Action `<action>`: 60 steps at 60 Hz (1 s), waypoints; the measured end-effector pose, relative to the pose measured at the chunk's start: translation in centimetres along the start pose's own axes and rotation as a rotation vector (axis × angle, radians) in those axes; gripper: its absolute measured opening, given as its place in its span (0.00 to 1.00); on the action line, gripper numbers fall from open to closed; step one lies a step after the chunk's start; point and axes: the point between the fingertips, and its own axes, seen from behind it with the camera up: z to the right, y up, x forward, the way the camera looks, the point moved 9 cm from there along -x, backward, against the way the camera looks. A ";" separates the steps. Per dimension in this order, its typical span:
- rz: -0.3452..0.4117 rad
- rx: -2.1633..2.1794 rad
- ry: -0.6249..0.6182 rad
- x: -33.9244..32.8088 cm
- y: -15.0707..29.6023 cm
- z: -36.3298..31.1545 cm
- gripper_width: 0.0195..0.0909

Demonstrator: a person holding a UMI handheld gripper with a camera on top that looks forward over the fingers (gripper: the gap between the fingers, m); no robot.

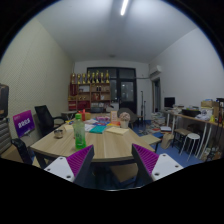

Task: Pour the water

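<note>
A green bottle (79, 131) stands upright on the near left part of a long wooden table (108, 146), with a small cup-like object (59, 132) just to its left. My gripper (112, 158) is held above the table's near end, well short of the bottle. Its two fingers with purple pads (80, 158) are spread wide apart with nothing between them. The bottle stands beyond the left finger.
Papers and small items (103, 126) lie across the table's far half. Black office chairs (45, 118) stand to the left, a purple sign (24, 123) beside them. White stools (190, 143) and a desk with a monitor (170, 102) are on the right. Shelves (88, 92) line the back wall.
</note>
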 end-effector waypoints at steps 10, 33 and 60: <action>-0.008 -0.034 -0.034 -1.0 1.9 -1.6 0.89; 0.018 -0.062 0.082 8.0 -0.7 -9.9 0.89; 0.003 -0.085 0.054 23.9 -2.7 -20.9 0.89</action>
